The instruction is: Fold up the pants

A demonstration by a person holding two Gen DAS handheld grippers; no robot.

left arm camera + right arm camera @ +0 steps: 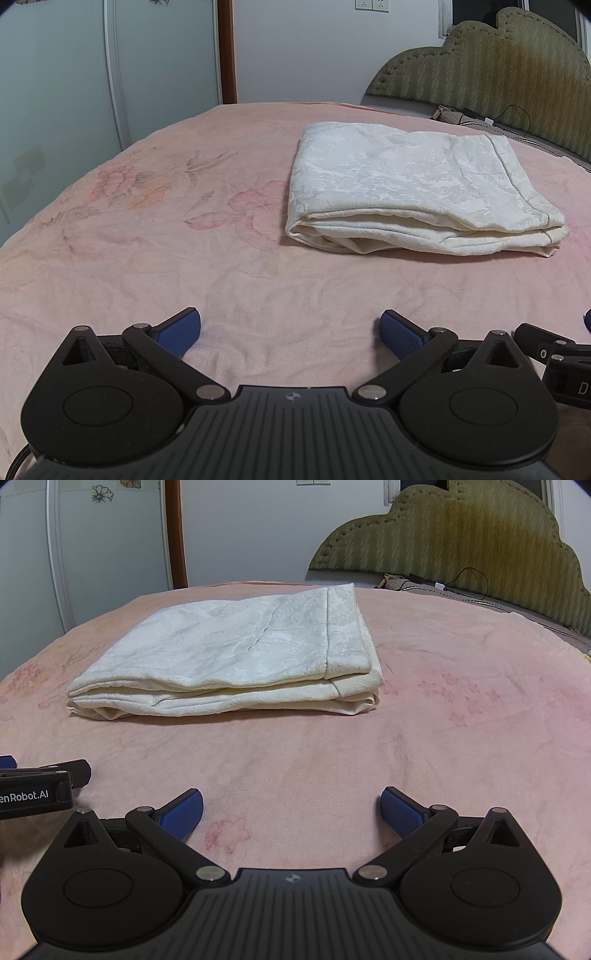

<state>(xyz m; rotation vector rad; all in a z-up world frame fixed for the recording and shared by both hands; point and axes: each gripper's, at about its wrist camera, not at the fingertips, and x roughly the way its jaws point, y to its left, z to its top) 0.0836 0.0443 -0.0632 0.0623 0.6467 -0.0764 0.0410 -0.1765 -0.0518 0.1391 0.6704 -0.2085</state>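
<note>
I hold my left gripper (pixel 290 332) low over the pink bedspread (pixel 147 258), its blue pads (pixel 179 332) spread wide with nothing between them. My right gripper (pixel 291 812) hangs the same way, jaws apart and empty, just beside the left one; in the right wrist view the left tool's black body shows at 9 o'clock, and in the left wrist view the right tool's edge shows at 3 o'clock.

The cream pants (pixel 417 184) lie folded into a thick rectangle, flat on the bed. From my left gripper they sit toward 1 o'clock; from my right, the pants (pixel 236 657) sit toward 11 o'clock. Their stacked, layered edge faces me, and a stitched hem band runs along the right-hand side. Bare bedspread lies between both grippers and that near edge, and wide open cloth also stretches off toward 10 o'clock in the left view and 2 o'clock in the right.

Beyond the pants at 1 o'clock rises a green quilted headboard (pixel 461 539), with a dark cable (pixel 476 579) and small clutter at its foot, well apart from the garment. A wardrobe door (pixel 55 92) stands past the bed's far edge at 10 o'clock.
</note>
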